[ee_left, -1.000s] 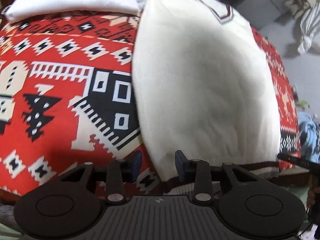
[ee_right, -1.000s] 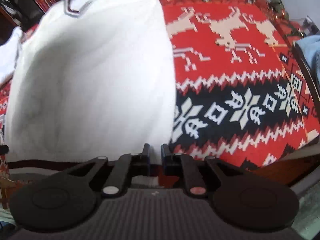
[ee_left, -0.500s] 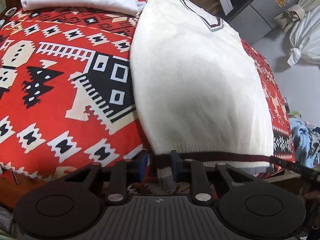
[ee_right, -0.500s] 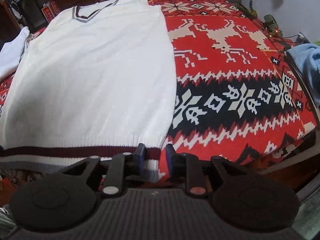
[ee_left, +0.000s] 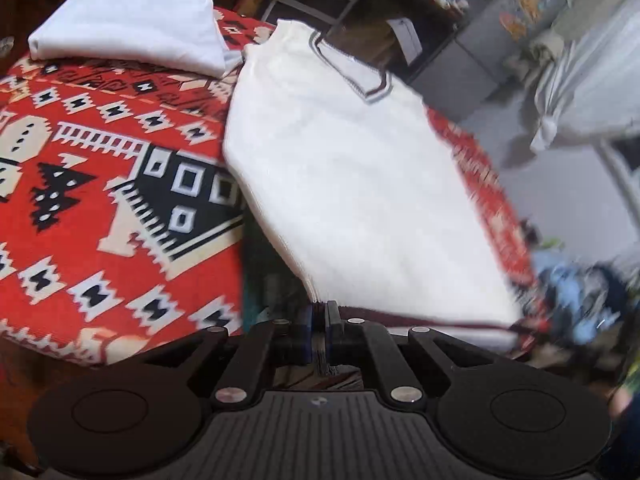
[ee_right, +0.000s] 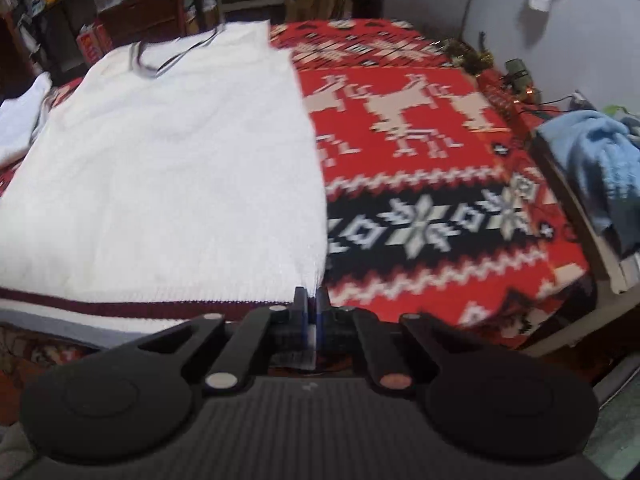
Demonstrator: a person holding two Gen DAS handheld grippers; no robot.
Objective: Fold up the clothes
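A white knit vest point(ee_left: 352, 184) with a dark red hem stripe and a striped V-neck lies lengthwise on the red patterned blanket point(ee_left: 100, 200). My left gripper point(ee_left: 319, 312) is shut on the vest's near left hem corner and holds it lifted off the blanket. My right gripper point(ee_right: 311, 300) is shut on the near right hem corner of the vest point(ee_right: 168, 184). The hem stretches between the two grippers. The neck end rests on the bed.
A folded white garment point(ee_left: 132, 28) lies at the far left of the blanket, beside the vest's shoulder. A light blue cloth point(ee_right: 596, 160) sits off the bed's right side. Shelves and clutter stand beyond the far edge point(ee_right: 132, 12).
Both grippers have closed on the hem corners. They have raised the near end of the vest off the blanket and pulled it taut.
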